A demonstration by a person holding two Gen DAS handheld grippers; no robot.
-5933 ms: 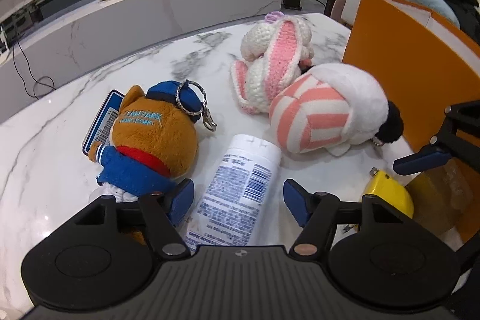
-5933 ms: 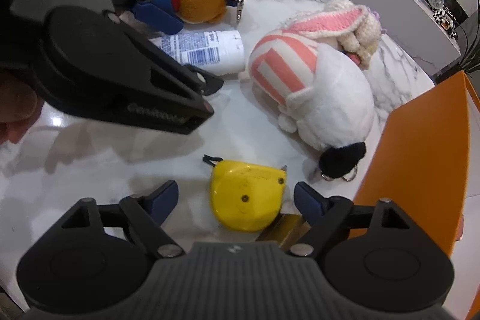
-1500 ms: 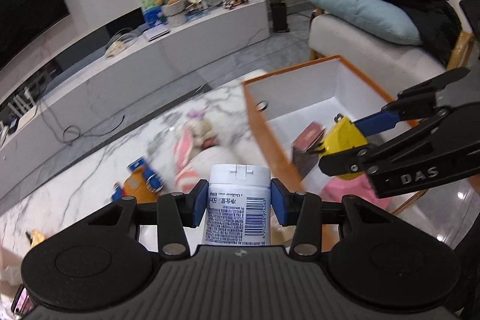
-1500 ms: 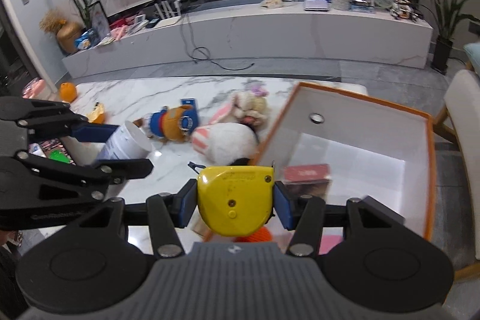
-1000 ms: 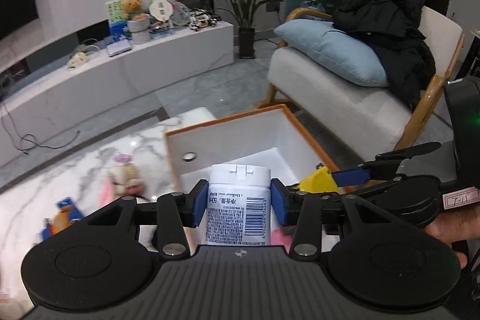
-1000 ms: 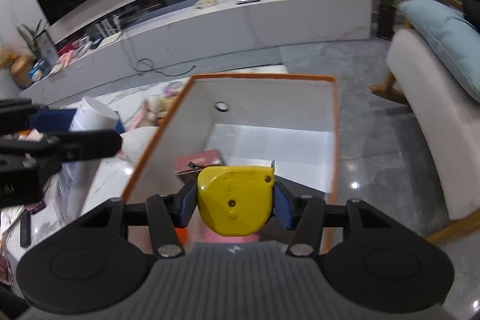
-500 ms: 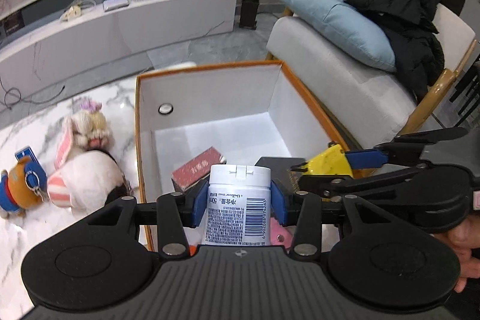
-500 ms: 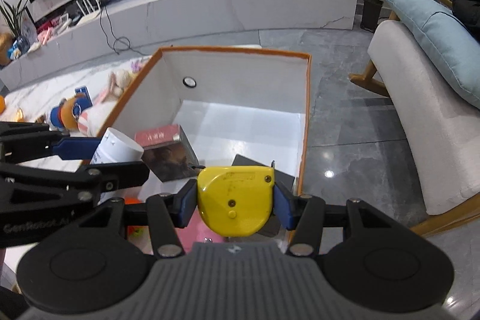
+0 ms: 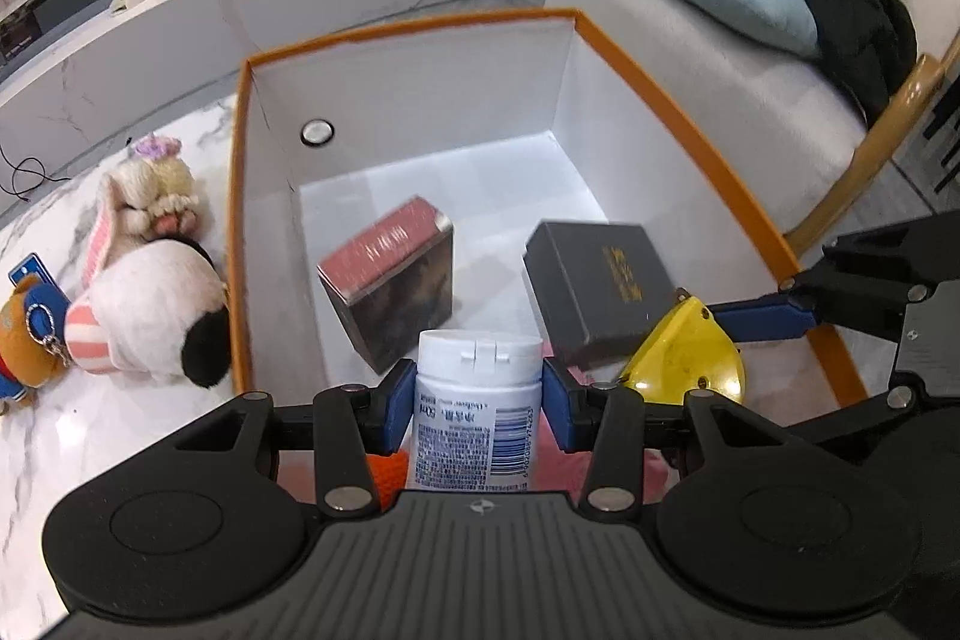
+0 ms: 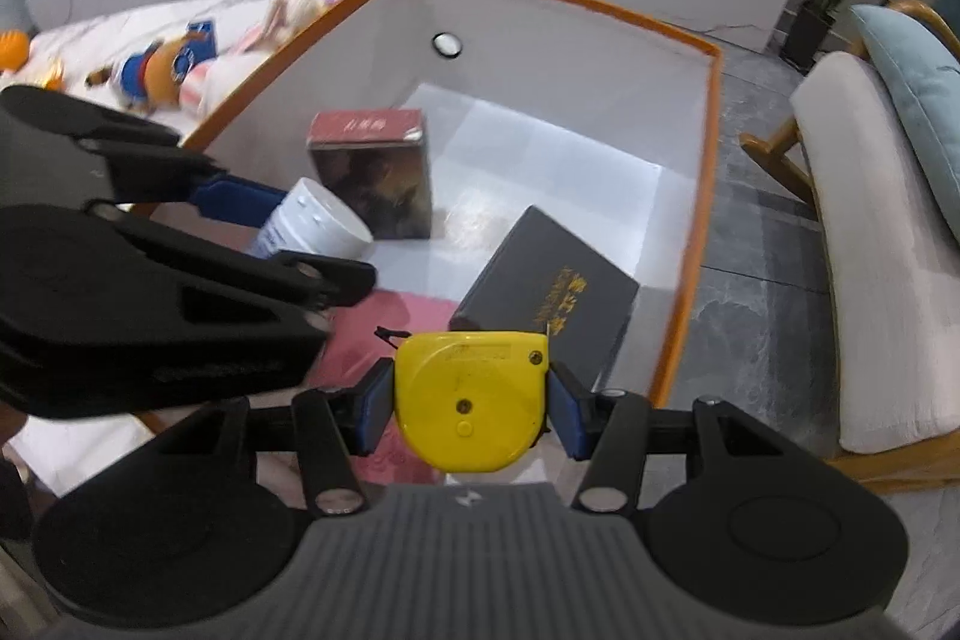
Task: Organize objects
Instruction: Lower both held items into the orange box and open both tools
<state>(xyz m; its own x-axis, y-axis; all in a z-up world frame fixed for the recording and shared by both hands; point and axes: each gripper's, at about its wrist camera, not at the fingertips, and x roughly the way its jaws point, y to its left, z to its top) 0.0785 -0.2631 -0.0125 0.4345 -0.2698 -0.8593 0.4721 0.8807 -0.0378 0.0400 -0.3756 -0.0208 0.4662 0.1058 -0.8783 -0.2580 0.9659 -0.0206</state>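
left gripper (image 9: 479, 394) jaws pinching white bottle (image 9: 477, 400), right gripper (image 10: 470, 397) jaws pinching yellow tape measure (image 10: 470, 397); both above orange box (image 9: 690, 112), near end. step: deposit. next: lower, release clear of 2 boxes inside.

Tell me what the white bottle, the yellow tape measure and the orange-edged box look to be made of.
White bottle: looks like smooth plastic, with a moulded flip cap and a glossy printed label.
Yellow tape measure: hard plastic shell, likely; it is scuffed, with a screw in its face.
Box: probably stiff cardboard, with thin flat matte white walls, an orange rim and a metal-looking ring in one wall.
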